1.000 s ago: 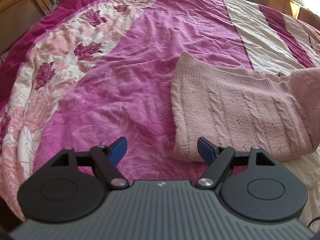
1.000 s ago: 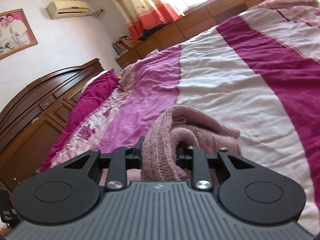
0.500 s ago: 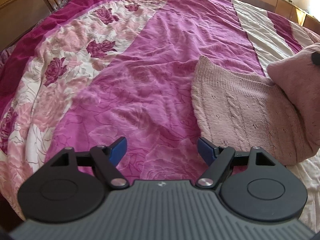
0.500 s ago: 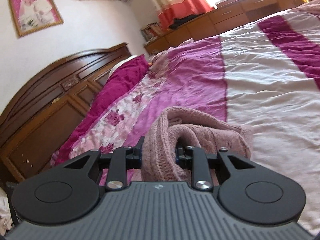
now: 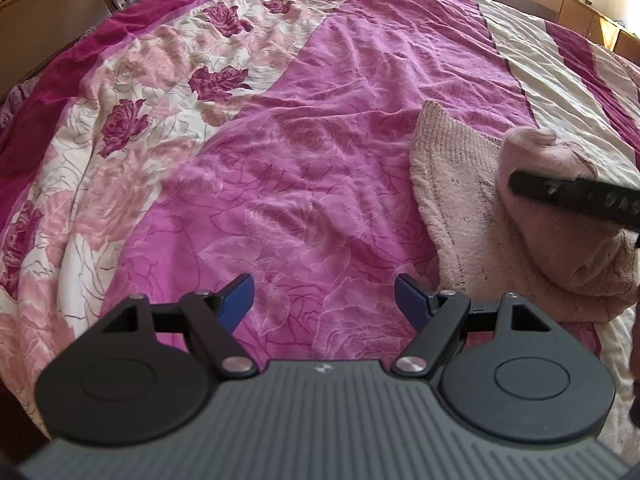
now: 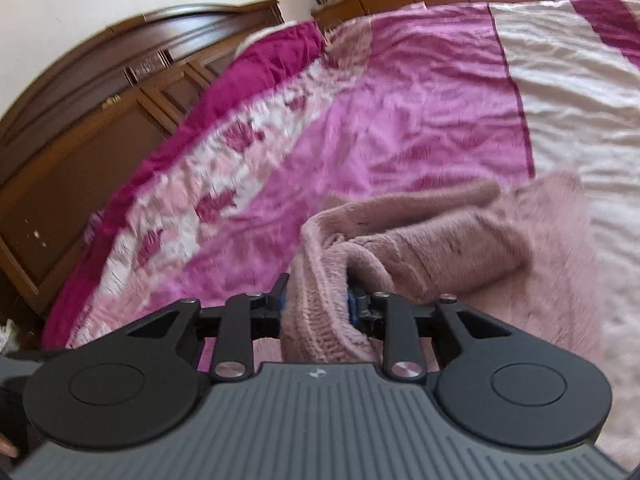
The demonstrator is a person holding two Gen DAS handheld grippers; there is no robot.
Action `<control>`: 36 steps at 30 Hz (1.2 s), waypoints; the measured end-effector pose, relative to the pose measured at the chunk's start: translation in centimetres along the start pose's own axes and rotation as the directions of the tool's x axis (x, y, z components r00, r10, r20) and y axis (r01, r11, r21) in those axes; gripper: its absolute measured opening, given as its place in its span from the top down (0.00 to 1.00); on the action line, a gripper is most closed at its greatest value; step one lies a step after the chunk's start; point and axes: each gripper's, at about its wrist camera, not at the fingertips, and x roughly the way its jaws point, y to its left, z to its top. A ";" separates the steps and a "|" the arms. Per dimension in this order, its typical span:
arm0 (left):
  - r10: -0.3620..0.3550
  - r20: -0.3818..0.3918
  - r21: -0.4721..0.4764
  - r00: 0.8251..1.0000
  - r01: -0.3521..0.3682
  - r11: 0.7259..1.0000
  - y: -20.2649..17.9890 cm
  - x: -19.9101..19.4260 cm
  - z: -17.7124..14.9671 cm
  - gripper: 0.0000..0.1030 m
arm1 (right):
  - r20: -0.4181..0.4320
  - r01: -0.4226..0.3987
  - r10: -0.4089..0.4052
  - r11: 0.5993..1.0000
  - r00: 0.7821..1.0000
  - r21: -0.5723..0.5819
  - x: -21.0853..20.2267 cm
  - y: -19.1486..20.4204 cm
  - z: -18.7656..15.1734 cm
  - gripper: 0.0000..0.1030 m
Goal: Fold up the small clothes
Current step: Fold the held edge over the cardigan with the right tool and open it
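Right gripper (image 6: pixel 316 300) is clenched on a thick bunched edge of the pink knit sweater (image 5: pixel 460 200), lifting that part over the rest of the garment, which lies flat on the bed (image 5: pixel 320 140) at the seam between the magenta and cream stripes of the cover. Left gripper (image 5: pixel 324 292) is released, fingers spread wide, hovering over bare bedspread just beside the sweater's near edge and holding nothing. Main risk: nothing pins the bottom layer, so dragging the held fold across could pull the whole sweater along the slick cover instead of laying it over, leaving a skewed fold. Second risk: the grip is on a rolled wad, not a clean hem; from the right wrist view I can't tell how many layers sit between the fingers. If an inner layer slips out, the fold drops half-done and lumpy. Third: loose cable knit snags easily, so a fingertip may catch a loop on release and pull the fold back open. Right wrist view is motion-blurred, which suggests a fast swing; that would add overshoot risk. I'd anchor the near edge with the left gripper first.
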 end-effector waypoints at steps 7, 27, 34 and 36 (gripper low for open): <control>0.000 0.009 -0.015 1.000 0.000 1.000 0.6 -0.2 -0.1 0.24 | -0.008 -0.018 0.018 1.000 1.000 0.000 1.3 1.2 -1.6 0.34; -0.059 0.060 0.016 0.996 0.058 0.998 -1.8 -1.8 0.5 0.24 | 0.157 0.042 -0.059 0.993 0.986 0.109 -10.8 -2.1 -3.2 0.19; -0.085 0.095 0.077 0.992 0.077 0.994 -4.6 -2.4 1.2 0.24 | 0.173 0.116 -0.161 0.963 0.972 0.245 -12.6 -6.6 -3.9 0.19; -0.093 0.100 0.092 0.991 0.084 0.992 -5.4 -2.3 1.5 0.24 | 0.170 0.132 -0.183 0.952 0.968 0.275 -12.9 -7.7 -4.3 0.19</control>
